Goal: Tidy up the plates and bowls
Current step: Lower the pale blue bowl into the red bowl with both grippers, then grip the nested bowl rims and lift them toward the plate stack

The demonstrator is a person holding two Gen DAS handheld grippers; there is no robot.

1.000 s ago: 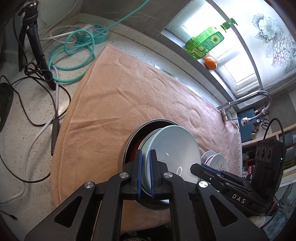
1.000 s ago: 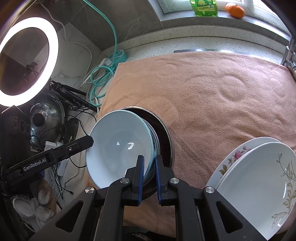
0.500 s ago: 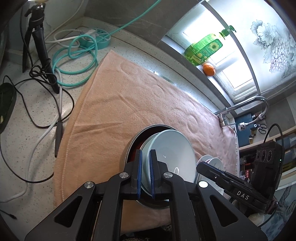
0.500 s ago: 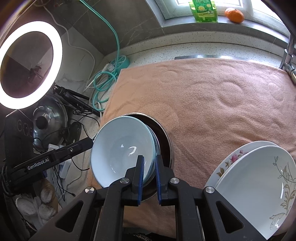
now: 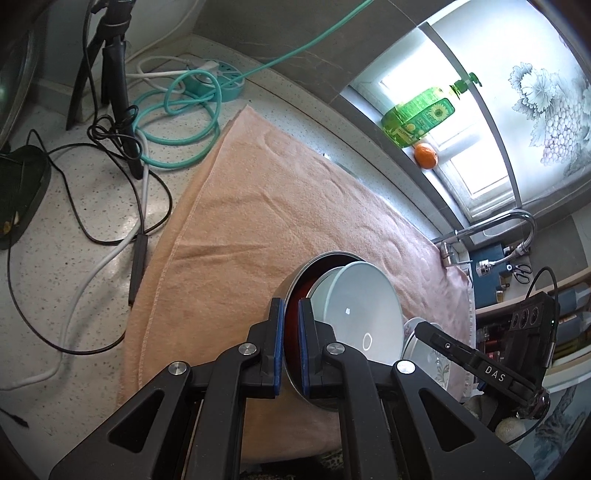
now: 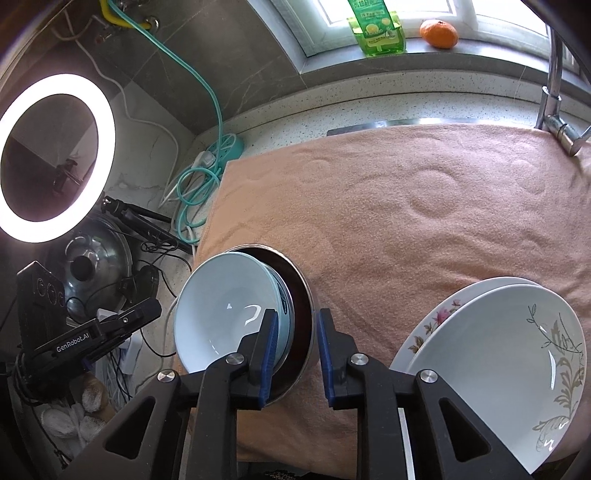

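A steel pan [image 5: 291,288] with a red inside sits tilted on the peach towel [image 5: 277,221]. Two nested pale blue bowls [image 5: 358,306] lean inside it. My left gripper [image 5: 291,332] is shut on the pan's near rim. In the right wrist view the bowls [image 6: 229,314] and the pan's rim [image 6: 308,295] lie between the fingers of my right gripper [image 6: 297,339]. Its jaws are opening, and the right pad stands clear of the pan. Two stacked floral plates [image 6: 498,369] rest on the towel to the right of that gripper.
Black and white cables [image 5: 92,229], a teal hose [image 5: 177,122] and a tripod [image 5: 118,92] crowd the counter left of the towel. A lit ring light [image 6: 55,155] and a pot lid [image 6: 92,262] stand there too. A faucet [image 6: 554,92], soap bottle [image 6: 376,29] and orange [image 6: 439,33] line the back.
My right gripper's jaws have parted from the pale bowl's rim. In the left wrist view the bowls now sit further right, and the pan's rim shows between the left fingers.
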